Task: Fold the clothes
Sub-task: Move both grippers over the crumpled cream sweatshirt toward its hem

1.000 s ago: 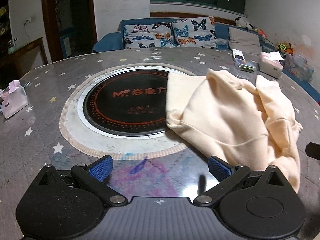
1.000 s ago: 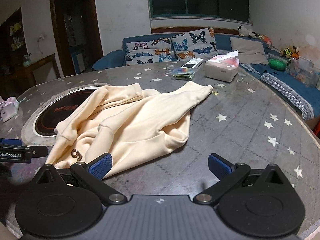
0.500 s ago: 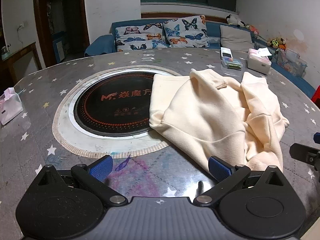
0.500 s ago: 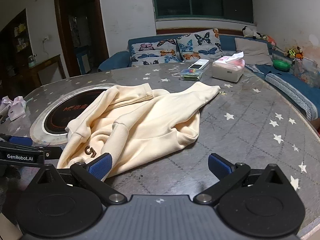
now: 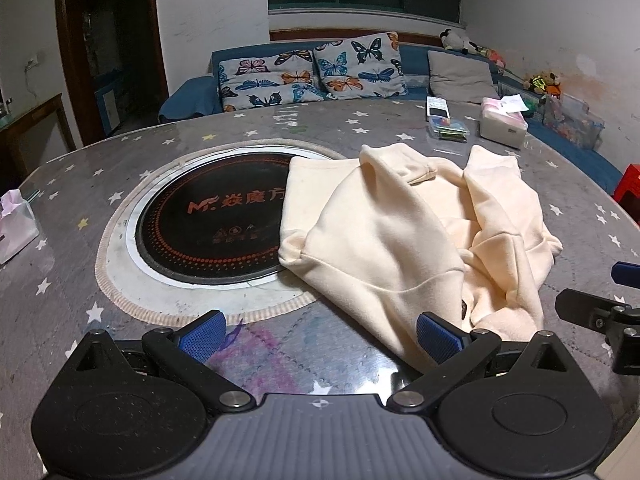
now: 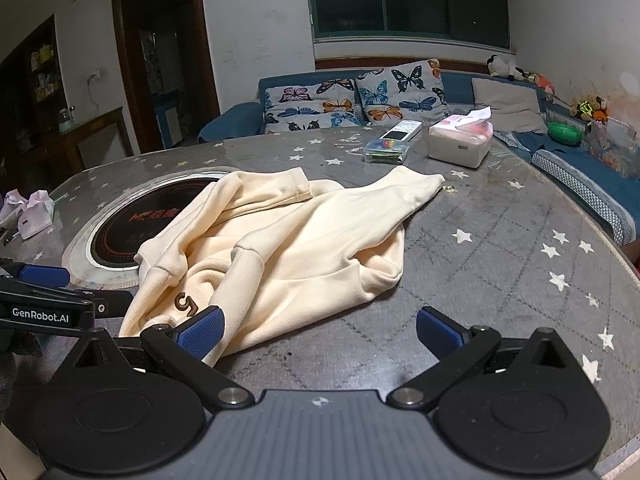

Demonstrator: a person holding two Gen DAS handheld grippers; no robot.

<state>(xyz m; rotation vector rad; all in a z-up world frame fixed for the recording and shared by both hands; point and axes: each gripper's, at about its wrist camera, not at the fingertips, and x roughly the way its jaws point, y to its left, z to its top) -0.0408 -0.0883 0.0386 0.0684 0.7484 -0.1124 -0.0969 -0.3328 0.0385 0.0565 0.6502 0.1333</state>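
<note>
A cream sweatshirt lies crumpled on the round grey star-patterned table, one edge over the black induction plate. In the right wrist view the sweatshirt shows a brown "5" print near its front edge and one sleeve stretched toward the back right. My left gripper is open just short of the garment's near hem, its right pad beside the cloth. My right gripper is open too, its left pad over the near hem. Each gripper shows at the edge of the other's view.
A tissue box, a remote and a small clear box sit at the table's far side. A pink tissue pack lies at the left. A blue sofa with butterfly cushions stands behind.
Both grippers have pulled back and risen a little, so the sweatshirt sits farther off and more of the table shows. The garment itself has not moved.
</note>
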